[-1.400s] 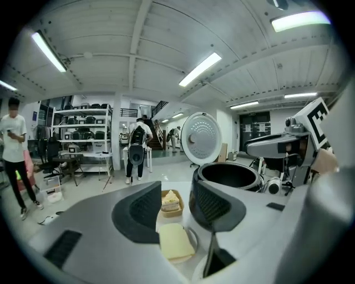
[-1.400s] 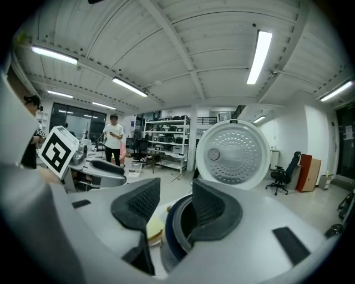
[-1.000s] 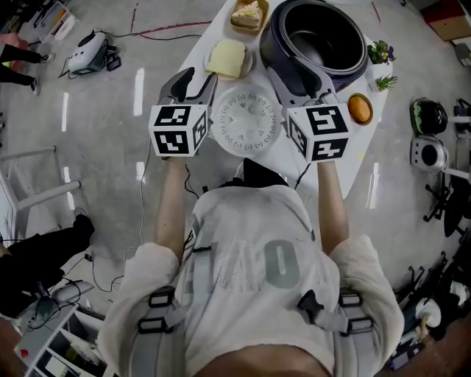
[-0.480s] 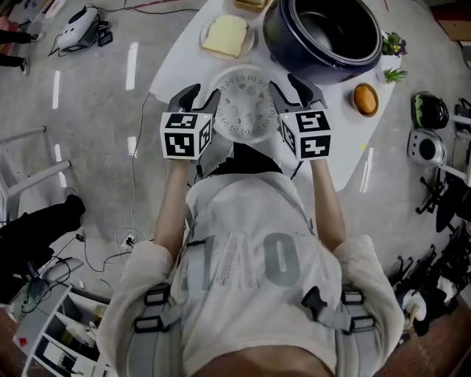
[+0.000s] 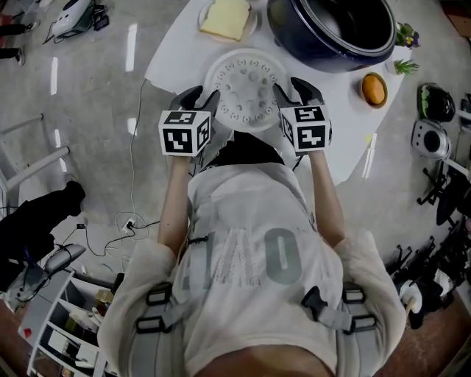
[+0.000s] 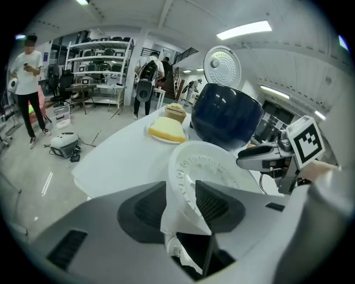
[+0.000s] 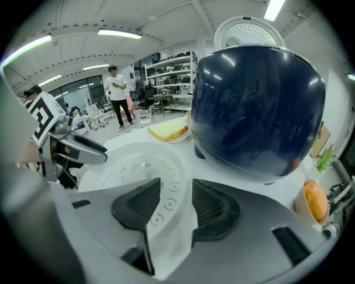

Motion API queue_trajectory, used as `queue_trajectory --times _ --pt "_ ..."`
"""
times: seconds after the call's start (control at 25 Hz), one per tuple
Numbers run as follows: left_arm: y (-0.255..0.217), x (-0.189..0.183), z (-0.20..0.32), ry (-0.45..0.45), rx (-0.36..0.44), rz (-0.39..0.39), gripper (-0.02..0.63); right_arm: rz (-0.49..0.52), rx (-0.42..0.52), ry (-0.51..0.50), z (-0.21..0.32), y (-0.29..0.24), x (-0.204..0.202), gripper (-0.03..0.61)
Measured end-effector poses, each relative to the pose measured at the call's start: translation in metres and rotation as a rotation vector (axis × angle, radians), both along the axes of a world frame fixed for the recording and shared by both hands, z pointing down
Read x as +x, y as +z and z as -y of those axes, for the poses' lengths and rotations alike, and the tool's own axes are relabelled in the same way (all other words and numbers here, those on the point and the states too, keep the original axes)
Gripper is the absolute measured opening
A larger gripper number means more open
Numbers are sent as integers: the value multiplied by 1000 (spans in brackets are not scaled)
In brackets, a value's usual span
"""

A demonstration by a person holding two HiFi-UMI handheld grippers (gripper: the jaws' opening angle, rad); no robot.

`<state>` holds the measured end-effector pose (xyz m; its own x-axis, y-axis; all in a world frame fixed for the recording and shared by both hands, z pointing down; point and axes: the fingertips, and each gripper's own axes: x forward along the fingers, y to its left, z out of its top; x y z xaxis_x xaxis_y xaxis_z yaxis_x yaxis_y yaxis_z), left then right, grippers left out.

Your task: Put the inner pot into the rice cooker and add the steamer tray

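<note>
From the head view, I stand at the near end of a white table on a grey, glossy floor strewn with cables and gear. The steamer tray lies on the table close to the near edge, its perforated face up. It is round, so it has no long axis. My left gripper is at its left rim and my right gripper at its right rim. Beyond it stands the dark rice cooker, open at the top, with bread on a plate to its left and an orange and a potted plant to its right. In the left gripper view the room is a workshop with shelves along the far wall and a person standing on the floor. The tray's rim runs between my left jaws, which stand apart around it and are not clenched. Past the tray, the cooker's lid is raised. In the right gripper view the rice cooker fills the upper right, just beyond the tray, and the orange sits at the far right. The steamer tray is low and to the left, and its rim passes between my right jaws, which are likewise spread and not clamped. The left gripper shows across the tray.
</note>
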<state>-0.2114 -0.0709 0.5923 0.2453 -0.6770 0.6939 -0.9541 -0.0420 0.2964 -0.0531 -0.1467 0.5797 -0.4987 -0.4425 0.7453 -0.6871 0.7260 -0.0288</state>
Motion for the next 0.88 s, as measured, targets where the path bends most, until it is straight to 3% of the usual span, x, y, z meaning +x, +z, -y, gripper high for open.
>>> queue_trajectory --times 0.32,0.52,0.88 --pt "8 6 -9 16 -18 -39 127 -36 -47 40 -8 22 13 174" --pt "8 6 -8 31 -17 -48 123 -71 -34 42 -10 28 16 129" --pt "8 7 -12 37 -23 -46 121 -56 -23 42 -8 23 14 112"
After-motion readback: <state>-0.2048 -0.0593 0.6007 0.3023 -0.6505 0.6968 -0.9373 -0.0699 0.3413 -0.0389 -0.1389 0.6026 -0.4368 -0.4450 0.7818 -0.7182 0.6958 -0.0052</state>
